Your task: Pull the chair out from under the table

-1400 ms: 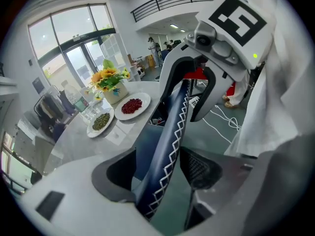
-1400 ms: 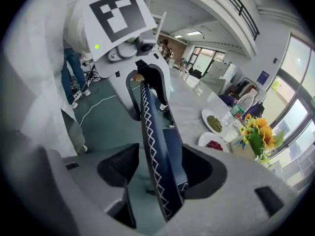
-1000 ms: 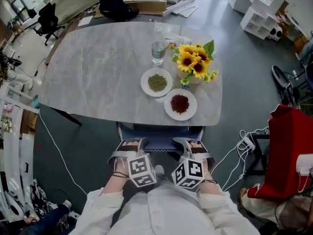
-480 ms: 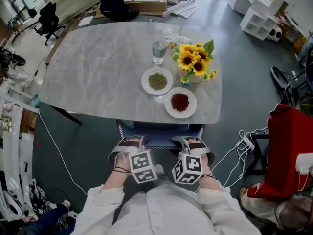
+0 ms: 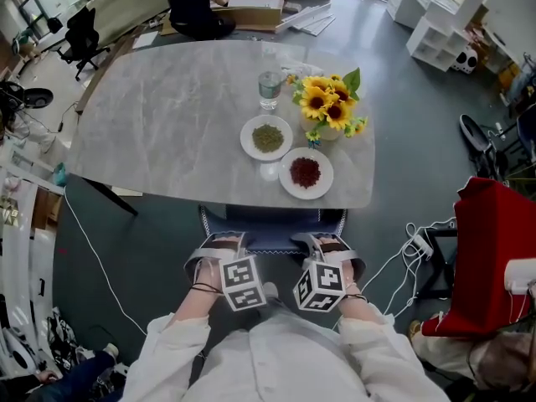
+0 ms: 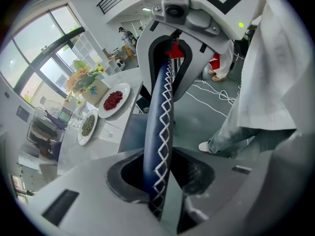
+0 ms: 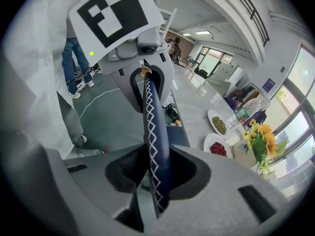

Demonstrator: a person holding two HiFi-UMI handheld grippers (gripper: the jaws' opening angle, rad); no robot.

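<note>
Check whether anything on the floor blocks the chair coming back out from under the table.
Nothing loose shows on the floor behind the chair. Only the person stands there, with what looks like a shoe close behind its back. The cables lie off to the right, beside the path.

nothing readable here honestly, no words, brands or numbers anywhere, just black-and-white square code patterns on the left tool [image 5: 219,246] and right tool [image 5: 334,245] cubes
</note>
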